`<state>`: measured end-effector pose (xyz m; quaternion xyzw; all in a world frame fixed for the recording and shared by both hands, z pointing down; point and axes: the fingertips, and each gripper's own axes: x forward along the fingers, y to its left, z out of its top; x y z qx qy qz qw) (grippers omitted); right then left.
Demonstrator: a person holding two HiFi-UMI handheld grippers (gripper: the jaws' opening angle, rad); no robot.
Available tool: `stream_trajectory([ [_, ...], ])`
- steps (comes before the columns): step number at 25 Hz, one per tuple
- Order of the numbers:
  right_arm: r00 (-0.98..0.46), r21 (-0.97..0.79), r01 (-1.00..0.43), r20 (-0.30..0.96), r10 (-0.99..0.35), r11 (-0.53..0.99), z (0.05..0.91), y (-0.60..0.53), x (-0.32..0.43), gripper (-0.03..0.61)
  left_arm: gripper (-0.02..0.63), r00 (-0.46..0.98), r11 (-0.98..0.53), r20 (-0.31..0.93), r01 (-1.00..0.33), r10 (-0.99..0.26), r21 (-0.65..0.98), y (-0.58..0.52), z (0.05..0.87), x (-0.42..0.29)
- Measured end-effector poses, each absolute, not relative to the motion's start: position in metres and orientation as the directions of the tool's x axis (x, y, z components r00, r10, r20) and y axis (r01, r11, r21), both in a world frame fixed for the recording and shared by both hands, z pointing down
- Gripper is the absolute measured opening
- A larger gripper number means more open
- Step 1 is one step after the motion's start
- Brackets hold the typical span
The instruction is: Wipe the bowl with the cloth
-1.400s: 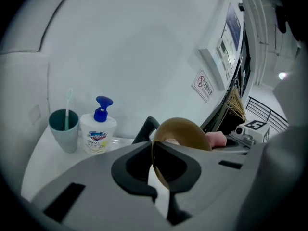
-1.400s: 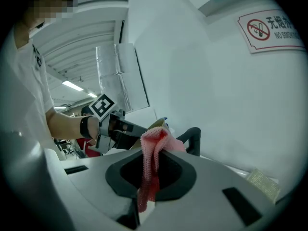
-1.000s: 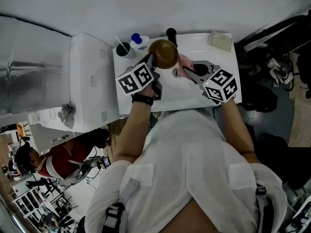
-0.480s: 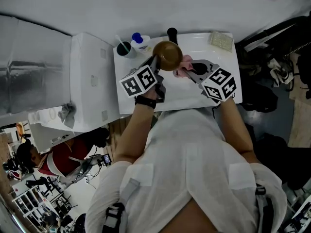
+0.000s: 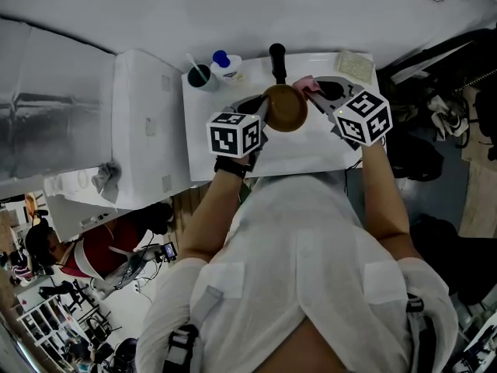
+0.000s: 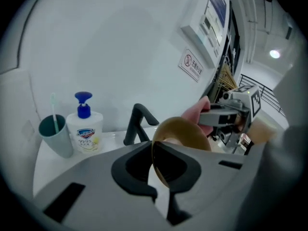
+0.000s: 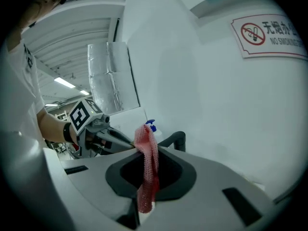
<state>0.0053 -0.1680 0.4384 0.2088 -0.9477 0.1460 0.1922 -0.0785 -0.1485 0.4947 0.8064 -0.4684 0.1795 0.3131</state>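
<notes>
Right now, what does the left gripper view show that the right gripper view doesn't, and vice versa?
Only the left gripper view: the brown bowl, gripped at its rim by the left gripper, and the teal cup. Only the right gripper view: the foil-covered panel. Both: the pink cloth in the right gripper, black faucet, soap bottle.

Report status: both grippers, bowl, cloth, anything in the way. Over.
Left gripper shut on bowl rim, bowl held above sink. Right gripper shut on pink cloth, cloth beside bowl's edge. Black faucet close behind bowl.
</notes>
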Motion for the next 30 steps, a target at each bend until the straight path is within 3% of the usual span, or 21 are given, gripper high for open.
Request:
stream_trajectory([
  [11, -0.852, -0.202, -0.293, 0.498, -0.159, 0.935, 0.451, -0.145, -0.030, 0.040, 0.018, 0.517, -0.632, 0.704, -0.765, -0.486, 0.125, -0.127, 0.498, -0.039],
  [23, -0.799, -0.157, -0.332, 0.570, -0.189, 0.930, 0.468, -0.142, -0.005, 0.040, 0.018, 0.419, -0.494, 0.716, -0.861, -0.558, 0.119, -0.146, 0.498, -0.086],
  [30, -0.813, -0.165, -0.397, 0.520, -0.263, 0.903, 0.475, -0.141, 0.005, 0.040, 0.017, 0.348, -0.413, 0.686, -0.907, -0.639, 0.075, -0.158, 0.491, -0.109],
])
